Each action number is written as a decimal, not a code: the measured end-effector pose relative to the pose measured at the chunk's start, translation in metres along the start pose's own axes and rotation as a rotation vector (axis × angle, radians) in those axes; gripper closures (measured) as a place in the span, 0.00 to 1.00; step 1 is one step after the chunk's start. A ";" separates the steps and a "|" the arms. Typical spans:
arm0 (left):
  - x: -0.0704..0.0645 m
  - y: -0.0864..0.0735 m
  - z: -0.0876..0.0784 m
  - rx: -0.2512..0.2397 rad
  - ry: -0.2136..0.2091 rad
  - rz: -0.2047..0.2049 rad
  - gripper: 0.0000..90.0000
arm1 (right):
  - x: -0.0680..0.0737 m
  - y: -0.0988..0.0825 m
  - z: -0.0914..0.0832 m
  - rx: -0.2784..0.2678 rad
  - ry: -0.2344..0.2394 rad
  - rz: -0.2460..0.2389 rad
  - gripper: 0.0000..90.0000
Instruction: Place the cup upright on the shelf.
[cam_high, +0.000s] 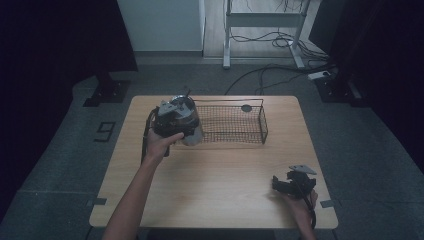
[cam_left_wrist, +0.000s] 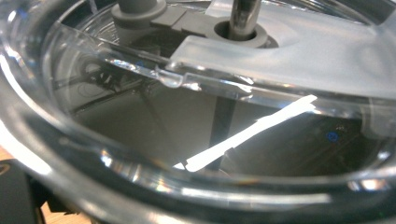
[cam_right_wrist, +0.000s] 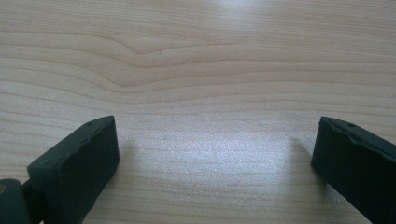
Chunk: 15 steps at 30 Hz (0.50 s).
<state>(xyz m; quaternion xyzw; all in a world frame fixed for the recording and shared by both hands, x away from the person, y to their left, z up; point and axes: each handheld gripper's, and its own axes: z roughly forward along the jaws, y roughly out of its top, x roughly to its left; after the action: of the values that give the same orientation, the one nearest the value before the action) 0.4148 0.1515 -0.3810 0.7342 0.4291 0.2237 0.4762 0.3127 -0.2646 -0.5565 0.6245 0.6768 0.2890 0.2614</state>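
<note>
High view — left gripper (cam_high: 176, 122) holds clear container (cam_high: 189, 120).

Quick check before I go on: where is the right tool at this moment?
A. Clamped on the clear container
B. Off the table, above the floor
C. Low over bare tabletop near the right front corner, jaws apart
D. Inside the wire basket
C: the high view puts the right tool near the table's right front corner, and the right gripper view shows its jaws spread over bare wood with nothing between them.
</note>
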 end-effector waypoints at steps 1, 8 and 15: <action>0.000 0.000 0.001 0.000 -0.002 -0.005 0.05 | 0.000 0.000 0.000 0.000 0.000 0.000 0.01; 0.003 0.008 0.009 0.009 0.011 -0.002 0.05 | 0.000 0.000 0.000 0.000 0.000 0.000 0.01; 0.006 0.013 0.014 0.019 0.025 0.002 0.05 | 0.000 0.000 0.000 0.000 0.000 0.000 0.01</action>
<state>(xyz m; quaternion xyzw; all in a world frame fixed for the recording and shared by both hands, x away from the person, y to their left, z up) 0.4342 0.1472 -0.3759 0.7365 0.4363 0.2292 0.4634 0.3126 -0.2646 -0.5565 0.6246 0.6767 0.2890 0.2616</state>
